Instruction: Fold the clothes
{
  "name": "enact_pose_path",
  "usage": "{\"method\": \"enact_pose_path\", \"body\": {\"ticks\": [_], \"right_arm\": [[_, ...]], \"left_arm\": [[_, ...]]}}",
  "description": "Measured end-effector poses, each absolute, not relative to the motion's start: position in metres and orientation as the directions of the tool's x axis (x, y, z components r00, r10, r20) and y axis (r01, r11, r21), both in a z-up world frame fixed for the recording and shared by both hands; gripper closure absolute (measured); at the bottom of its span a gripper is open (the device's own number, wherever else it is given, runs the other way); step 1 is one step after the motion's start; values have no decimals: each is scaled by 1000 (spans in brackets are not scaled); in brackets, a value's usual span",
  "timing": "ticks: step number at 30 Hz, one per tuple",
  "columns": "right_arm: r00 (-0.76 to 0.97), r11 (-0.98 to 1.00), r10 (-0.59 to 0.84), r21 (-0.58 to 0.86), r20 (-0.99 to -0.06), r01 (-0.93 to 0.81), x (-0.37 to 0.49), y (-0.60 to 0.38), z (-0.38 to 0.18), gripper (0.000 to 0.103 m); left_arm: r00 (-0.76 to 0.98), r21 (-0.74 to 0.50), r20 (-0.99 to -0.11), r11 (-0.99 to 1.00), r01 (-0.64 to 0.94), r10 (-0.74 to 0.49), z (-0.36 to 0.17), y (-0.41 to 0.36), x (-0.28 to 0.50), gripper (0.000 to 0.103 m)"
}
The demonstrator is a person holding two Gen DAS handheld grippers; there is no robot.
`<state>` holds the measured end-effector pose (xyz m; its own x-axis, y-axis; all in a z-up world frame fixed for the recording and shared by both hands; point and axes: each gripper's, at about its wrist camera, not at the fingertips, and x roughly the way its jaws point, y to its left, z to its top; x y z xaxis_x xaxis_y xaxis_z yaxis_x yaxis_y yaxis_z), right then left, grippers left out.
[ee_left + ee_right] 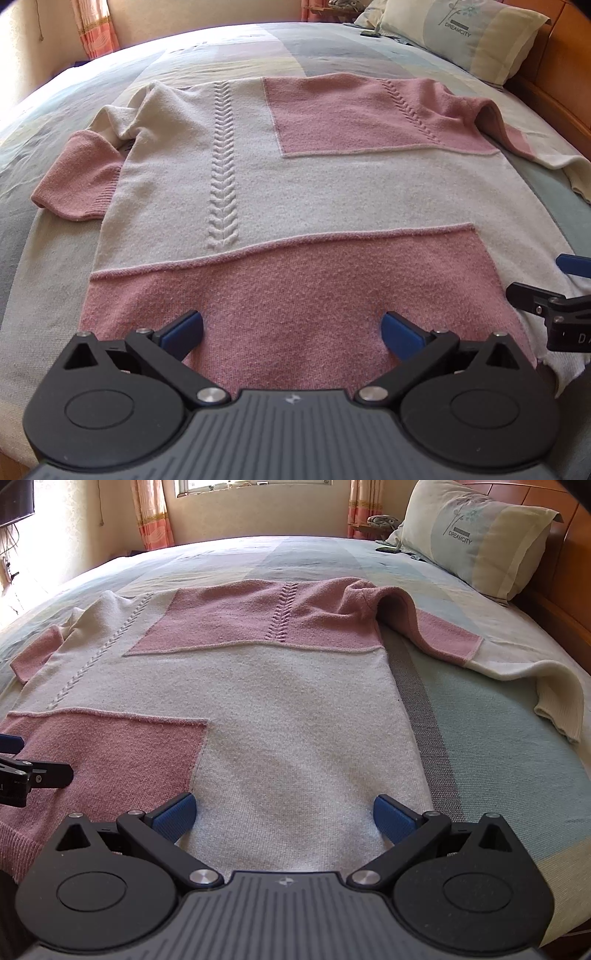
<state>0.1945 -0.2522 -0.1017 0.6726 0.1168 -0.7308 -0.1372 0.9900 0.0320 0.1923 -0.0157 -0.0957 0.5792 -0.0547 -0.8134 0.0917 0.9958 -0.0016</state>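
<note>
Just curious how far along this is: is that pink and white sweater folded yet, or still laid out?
Spread flat. The sweater lies open on the bed, both sleeves out sideways.

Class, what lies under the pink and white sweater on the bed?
The sweater lies flat on a pastel patchwork bedspread, visible all around it. Anything directly beneath the knit is covered.

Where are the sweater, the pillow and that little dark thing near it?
Pink-and-cream knitted sweater [295, 184]: left wrist view, cream middle.
Pale printed pillow [476, 535]: right wrist view, front face.
Small dark flat object [388, 549]: right wrist view, top.
</note>
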Motion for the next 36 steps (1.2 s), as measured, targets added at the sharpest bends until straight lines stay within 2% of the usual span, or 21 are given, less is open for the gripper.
{"method": "enact_pose_path", "body": {"ticks": [10,15,36], "right_arm": [[670,991,112,30,-734,-133,195,-251,-101,0],[672,991,113,31,-732,-132,195,-251,-102,0],[679,991,116,34,-725,-133,193,-251,-103,0]], "left_arm": [[596,9,-803,997,72,-36,-87,-6,192,1],[587,-29,-809,999,31,-42,-95,9,202,1],[618,-30,-785,999,32,-43,-99,13,197,1]]}}
